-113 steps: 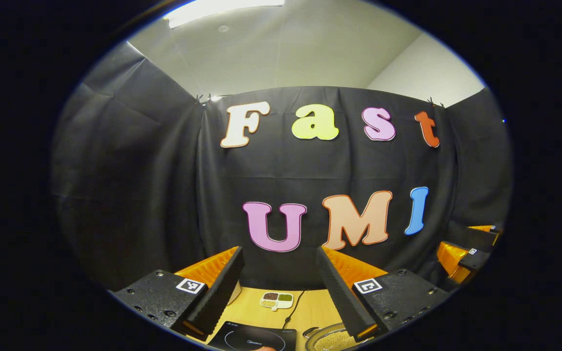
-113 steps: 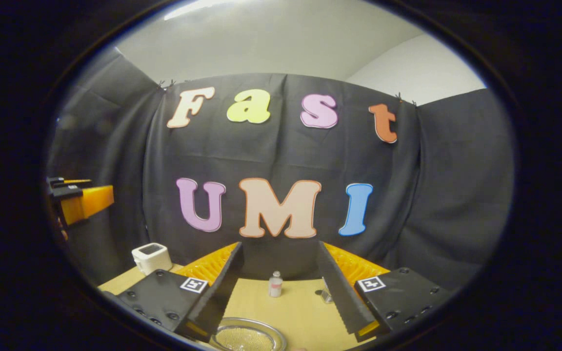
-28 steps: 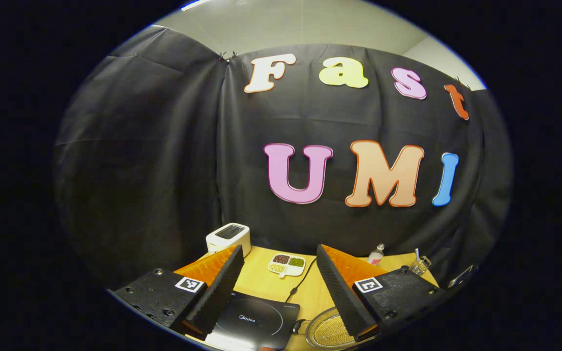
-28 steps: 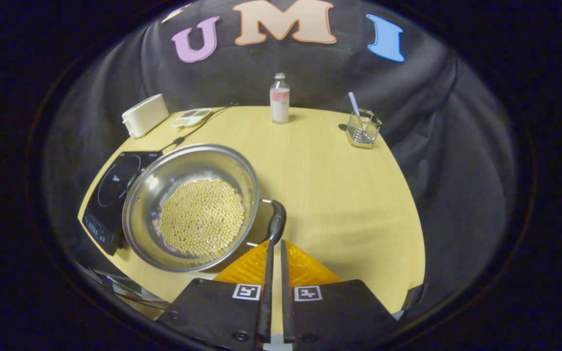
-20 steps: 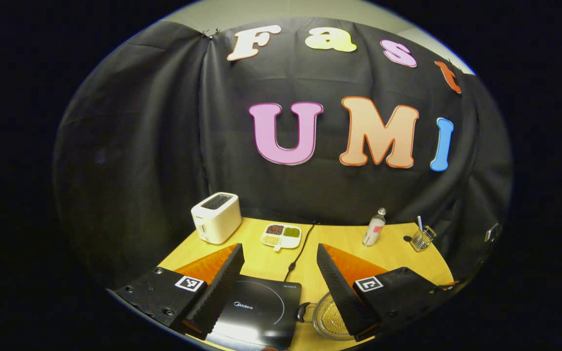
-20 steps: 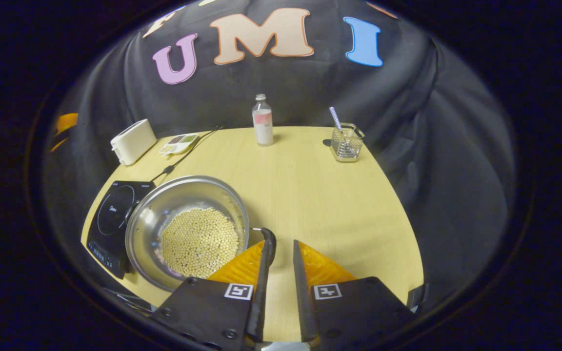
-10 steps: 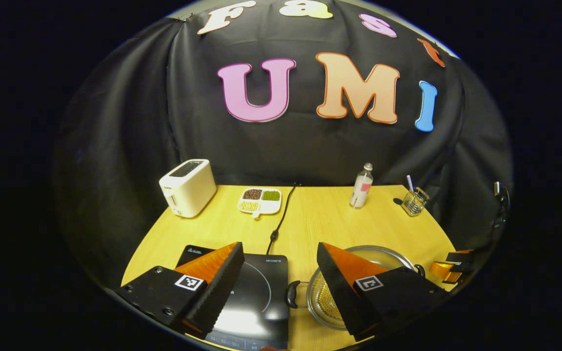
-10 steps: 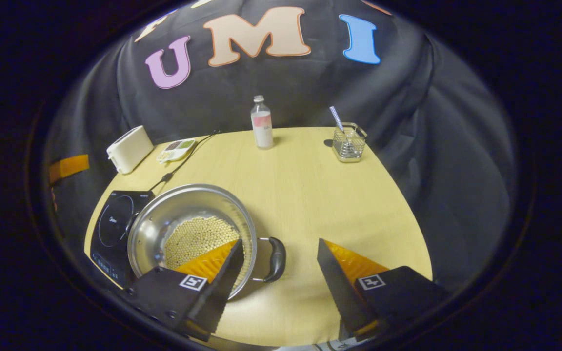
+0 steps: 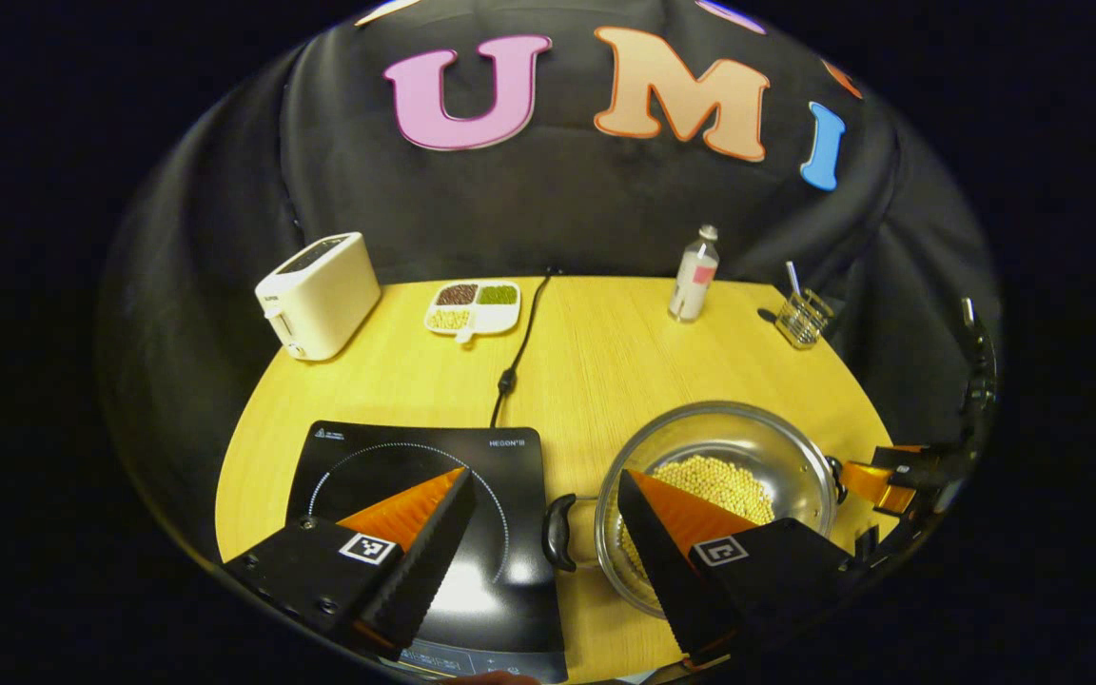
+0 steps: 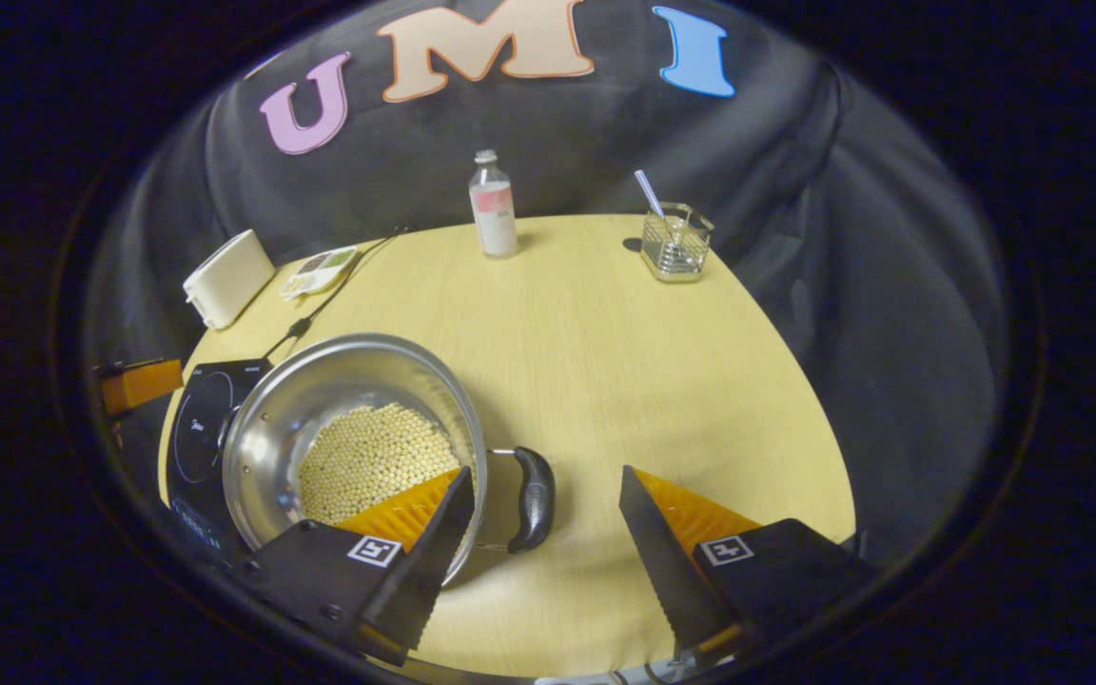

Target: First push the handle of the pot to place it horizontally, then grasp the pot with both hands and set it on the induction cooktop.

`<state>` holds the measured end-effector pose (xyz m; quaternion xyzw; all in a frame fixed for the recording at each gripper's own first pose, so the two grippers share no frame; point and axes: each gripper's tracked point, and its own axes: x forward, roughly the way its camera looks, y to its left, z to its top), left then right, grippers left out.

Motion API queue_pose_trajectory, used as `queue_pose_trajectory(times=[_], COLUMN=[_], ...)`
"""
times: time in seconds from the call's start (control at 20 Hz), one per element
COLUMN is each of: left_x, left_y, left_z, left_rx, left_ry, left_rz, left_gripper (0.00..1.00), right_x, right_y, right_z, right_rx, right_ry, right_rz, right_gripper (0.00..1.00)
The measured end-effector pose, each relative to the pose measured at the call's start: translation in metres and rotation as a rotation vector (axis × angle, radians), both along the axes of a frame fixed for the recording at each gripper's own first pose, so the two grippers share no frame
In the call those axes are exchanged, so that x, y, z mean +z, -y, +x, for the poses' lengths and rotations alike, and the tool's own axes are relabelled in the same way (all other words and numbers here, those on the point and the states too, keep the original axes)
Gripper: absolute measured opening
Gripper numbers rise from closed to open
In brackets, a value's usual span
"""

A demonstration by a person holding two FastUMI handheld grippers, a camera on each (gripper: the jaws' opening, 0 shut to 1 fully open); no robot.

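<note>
Looking along your left gripper (image 9: 546, 518), you have its 2 fingers spread wide with nothing between them; they frame the near handle (image 9: 557, 531) of the pot (image 9: 729, 455), one finger over the induction cooktop (image 9: 396, 457) and the other over the pot's near rim. That handle is a dark loop lying flat, poking toward the cooktop and ending just beside its edge. Your right gripper (image 10: 546, 518) is spread wide as well, holding nothing, and the pot's other handle (image 10: 536, 497) lies flat between its fingers, nearer the left finger, which overlaps the pot's rim (image 10: 358, 344).

The pot is a steel one with a layer of pale round beans (image 10: 372, 459) in the bottom. It stands on the wooden table (image 10: 605, 362), just beside the cooktop and not on it. In the left gripper view it sits to the right of the black cooktop; in the right gripper view the cooktop (image 10: 188, 419) peeks out behind its left side. In the left gripper view your right gripper (image 9: 890, 476) shows at the pot's far side, and in the right gripper view part of your left gripper (image 10: 137, 382) shows at the far left.

Farther back, the cooktop's black cord (image 9: 518, 342) runs toward the cloth wall. A white toaster (image 9: 318, 295) stands at the back left, a 4-part dish of grains (image 9: 472, 306) beside the cord, a small bottle (image 9: 693, 276) with a pink label near the wall, and a wire holder (image 9: 803, 319) with a straw to its right.
</note>
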<state>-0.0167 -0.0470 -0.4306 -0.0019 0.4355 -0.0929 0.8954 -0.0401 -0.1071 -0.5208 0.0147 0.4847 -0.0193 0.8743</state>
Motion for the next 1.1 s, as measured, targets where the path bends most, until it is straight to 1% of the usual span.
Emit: queue_pose_trajectory(times=[0.1, 0.2, 0.3, 0.4, 0.45, 0.55, 0.6, 0.7, 0.9, 1.1], left_x=[-0.012, -0.022, -0.032, -0.043, -0.048, -0.055, -0.058, -0.063, -0.074, -0.081], left_y=[0.004, 0.008, 0.012, 0.013, 0.012, 0.013, 0.014, 0.016, 0.026, 0.029], left_z=[-0.005, -0.009, -0.012, -0.017, -0.019, -0.021, -0.021, -0.025, -0.029, -0.032], left_rx=[-0.015, -0.012, -0.01, -0.018, -0.023, -0.027, -0.028, -0.027, -0.038, -0.046], left_ry=[-0.046, -0.079, -0.113, -0.15, -0.167, -0.184, -0.193, -0.214, -0.255, -0.287], left_rz=[-0.008, -0.026, -0.042, -0.039, -0.035, -0.033, -0.037, -0.048, -0.071, -0.058], left_gripper=[0.98, 0.98, 0.98, 0.98, 0.98, 0.98, 0.98, 0.98, 0.98, 0.97], right_x=[-0.008, -0.013, -0.016, -0.018, -0.02, -0.024, -0.024, -0.026, -0.034, -0.043], right_y=[-0.002, -0.003, -0.004, -0.007, -0.008, -0.008, -0.009, -0.008, -0.01, -0.012], right_z=[-0.002, -0.003, -0.004, -0.003, -0.003, -0.004, -0.004, -0.004, -0.008, -0.01], right_rx=[-0.014, -0.021, -0.025, -0.026, -0.027, -0.029, -0.03, -0.032, -0.027, -0.022], right_ry=[-0.029, -0.043, -0.052, -0.057, -0.061, -0.073, -0.077, -0.085, -0.11, -0.135], right_rz=[0.014, 0.014, 0.006, 0.01, 0.009, 0.007, 0.009, 0.012, 0.018, 0.024], right_gripper=[0.96, 0.98, 0.96, 0.98, 0.96, 0.98, 0.96, 0.98, 0.96, 0.96])
